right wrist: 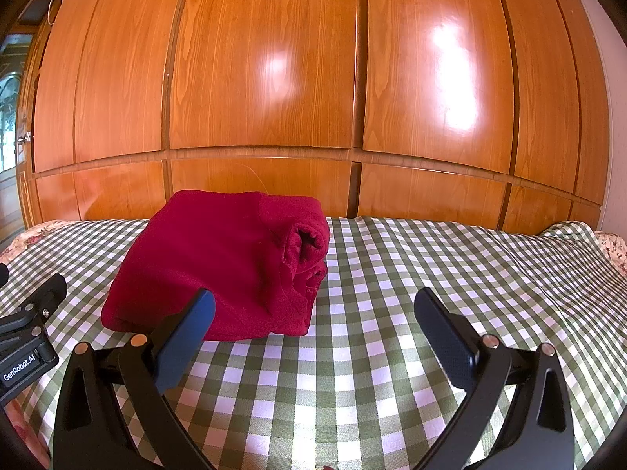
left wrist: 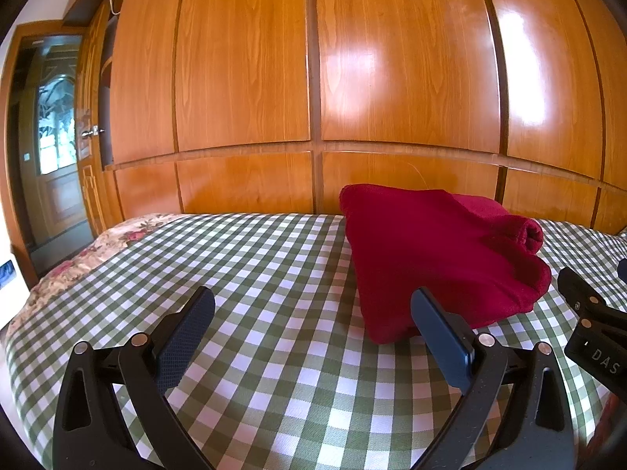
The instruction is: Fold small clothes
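Red folded garment (left wrist: 443, 250) sits on the checked bed cover (left wrist: 274, 274) near the wooden wardrobe (left wrist: 243, 78), rolled end pointing right. Left tongs (left wrist: 313, 313) and right tongs (right wrist: 315, 313) gape apart, empty.

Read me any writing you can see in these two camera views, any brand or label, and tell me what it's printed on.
"GenRobot.AI": white print on the body of the left gripper, at the left edge of the right wrist view.
"DAS": white letters on the body of the right gripper, at the right edge of the left wrist view; the word is cut off there.
No writing shows on the red garment, the checked bedcover or the wooden wardrobe.
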A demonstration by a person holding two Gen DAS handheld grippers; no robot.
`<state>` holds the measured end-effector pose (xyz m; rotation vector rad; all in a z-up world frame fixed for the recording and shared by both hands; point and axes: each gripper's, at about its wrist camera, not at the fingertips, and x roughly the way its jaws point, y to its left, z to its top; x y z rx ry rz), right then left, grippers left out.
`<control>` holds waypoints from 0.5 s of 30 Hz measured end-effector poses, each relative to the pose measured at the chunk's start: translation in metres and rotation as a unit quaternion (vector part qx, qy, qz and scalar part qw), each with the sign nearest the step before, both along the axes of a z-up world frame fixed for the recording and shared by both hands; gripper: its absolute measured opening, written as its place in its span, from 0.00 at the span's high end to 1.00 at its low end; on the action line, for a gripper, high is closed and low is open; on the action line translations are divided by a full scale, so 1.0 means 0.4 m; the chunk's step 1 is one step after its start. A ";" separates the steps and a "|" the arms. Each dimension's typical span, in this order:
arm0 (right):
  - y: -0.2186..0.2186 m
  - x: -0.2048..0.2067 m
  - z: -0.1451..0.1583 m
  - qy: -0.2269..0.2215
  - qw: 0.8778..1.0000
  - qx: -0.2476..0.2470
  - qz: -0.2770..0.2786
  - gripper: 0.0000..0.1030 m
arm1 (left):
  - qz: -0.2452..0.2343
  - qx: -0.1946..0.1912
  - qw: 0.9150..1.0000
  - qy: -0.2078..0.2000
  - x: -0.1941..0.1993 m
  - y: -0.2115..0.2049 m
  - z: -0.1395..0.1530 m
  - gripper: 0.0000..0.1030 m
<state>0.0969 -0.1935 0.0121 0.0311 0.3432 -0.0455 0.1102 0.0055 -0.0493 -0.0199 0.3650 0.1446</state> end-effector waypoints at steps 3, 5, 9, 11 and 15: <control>0.000 0.000 0.000 0.000 1.000 0.000 0.000 0.02 | 0.001 -0.005 1.000 0.002 0.001 0.007 -0.002 0.04; 0.000 -0.002 0.000 0.000 1.000 0.000 0.000 0.02 | 0.000 -0.004 1.000 0.003 0.001 0.007 -0.003 0.04; 0.000 -0.001 0.000 0.001 1.000 0.000 0.000 0.02 | -0.001 -0.003 1.000 0.004 0.004 0.008 -0.003 0.04; 0.000 0.000 -0.001 0.002 1.000 0.000 0.000 0.02 | -0.001 -0.005 1.000 0.006 0.004 0.008 -0.003 0.04; -0.002 -0.004 -0.005 0.004 1.000 0.002 -0.001 0.02 | -0.002 -0.008 1.000 0.013 0.012 0.016 -0.007 0.04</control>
